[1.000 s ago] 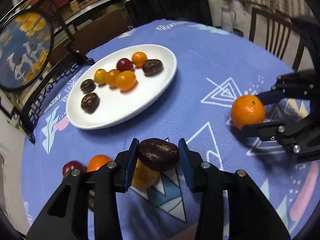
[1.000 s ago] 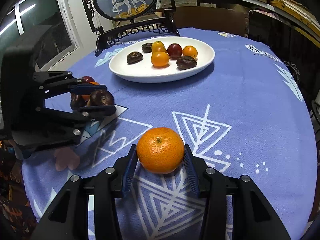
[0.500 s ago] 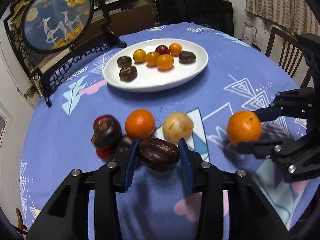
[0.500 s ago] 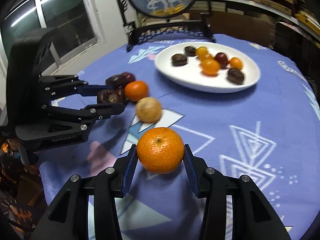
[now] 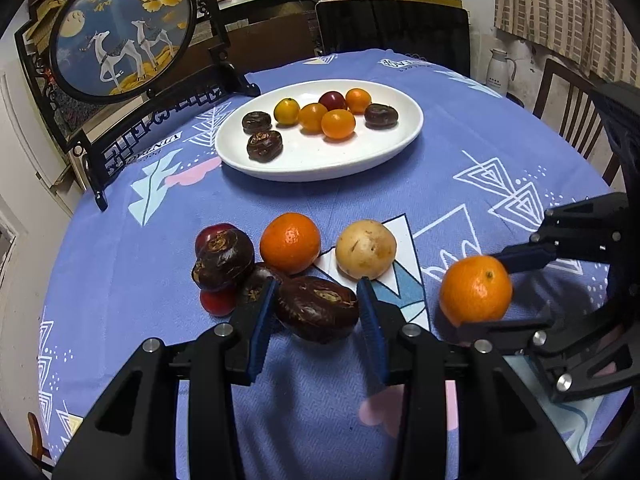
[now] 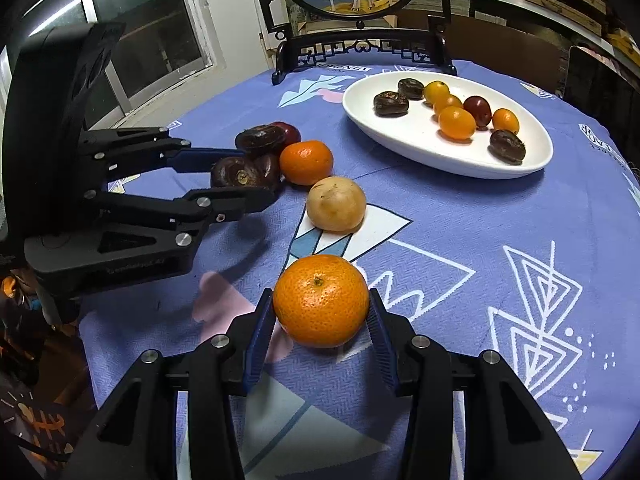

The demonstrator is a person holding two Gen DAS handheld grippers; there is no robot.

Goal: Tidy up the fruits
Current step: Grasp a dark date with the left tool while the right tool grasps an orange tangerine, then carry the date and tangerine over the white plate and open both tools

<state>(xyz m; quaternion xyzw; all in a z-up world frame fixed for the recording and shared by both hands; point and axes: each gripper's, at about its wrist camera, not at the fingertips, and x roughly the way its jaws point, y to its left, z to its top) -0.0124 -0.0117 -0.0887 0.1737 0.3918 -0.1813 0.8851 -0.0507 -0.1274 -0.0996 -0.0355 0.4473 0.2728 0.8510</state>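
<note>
My left gripper [image 5: 318,312] is shut on a dark brown water chestnut [image 5: 318,309], held just above the purple cloth at the near edge of a loose fruit pile. The pile holds an orange [image 5: 290,242], a tan round fruit [image 5: 365,249], more dark chestnuts [image 5: 224,258] and red fruits [image 5: 218,302]. My right gripper [image 6: 320,312] is shut on a mandarin orange [image 6: 320,300], to the right of the left gripper; it also shows in the left wrist view [image 5: 475,290]. A white oval plate [image 5: 396,142] farther back holds several small fruits.
A framed deer screen on a black stand [image 5: 120,32] stands at the table's back left. Dark chairs [image 5: 392,32] sit behind the table, and a wooden chair [image 5: 568,112] and a white jug [image 5: 500,68] at the right. A window [image 6: 152,40] is at the left.
Both grippers have pulled back toward the table's near side with their fruits still held. The plate now lies farther away, and the loose fruit pile has come into view ahead.
</note>
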